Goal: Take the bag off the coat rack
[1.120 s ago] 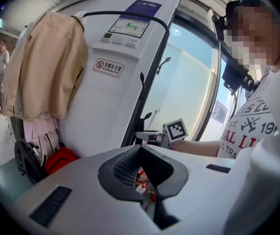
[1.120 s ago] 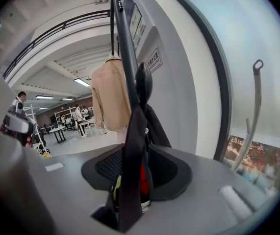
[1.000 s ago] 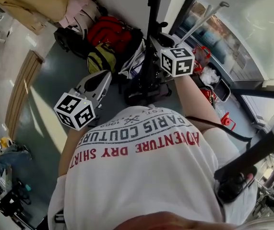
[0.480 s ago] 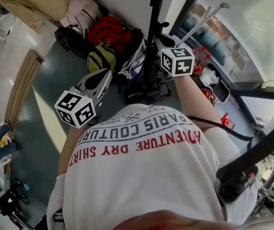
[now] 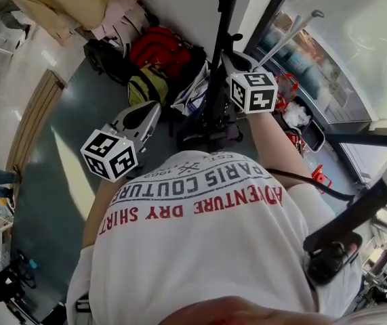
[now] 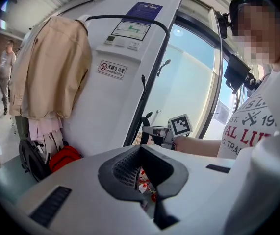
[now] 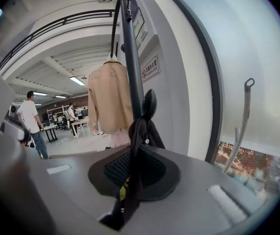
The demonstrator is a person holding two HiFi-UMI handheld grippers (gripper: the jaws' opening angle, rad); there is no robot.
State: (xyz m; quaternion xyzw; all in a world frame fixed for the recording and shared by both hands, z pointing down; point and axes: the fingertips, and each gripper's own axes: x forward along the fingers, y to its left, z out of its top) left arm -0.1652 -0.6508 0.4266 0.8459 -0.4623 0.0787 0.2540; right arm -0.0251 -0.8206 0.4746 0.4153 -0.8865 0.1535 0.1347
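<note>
A black coat rack pole [image 7: 130,58] rises in front of me, also seen in the head view [image 5: 221,39]. A black bag strap [image 7: 132,170] hangs from a rounded hook [image 7: 149,104] and runs down between my right gripper's jaws. The right gripper [image 7: 135,153] is closing and its pads press the strap; in the head view it [image 5: 226,61] sits against the pole. The dark bag [image 5: 203,127] hangs low by the pole. My left gripper [image 5: 149,108] is held lower left, apart from the rack, shut with nothing in it [image 6: 140,153].
A beige jacket [image 6: 51,67] hangs on a curved rail by the white wall. A red backpack [image 5: 156,46] and a yellow-green bag [image 5: 144,85] lie on the floor. A glass wall [image 5: 342,46] runs along the right. A person [image 7: 31,119] stands far off.
Both grippers stay almost where they were, the right one at the pole. A person at the floor's left edge has walked away toward the upper left.
</note>
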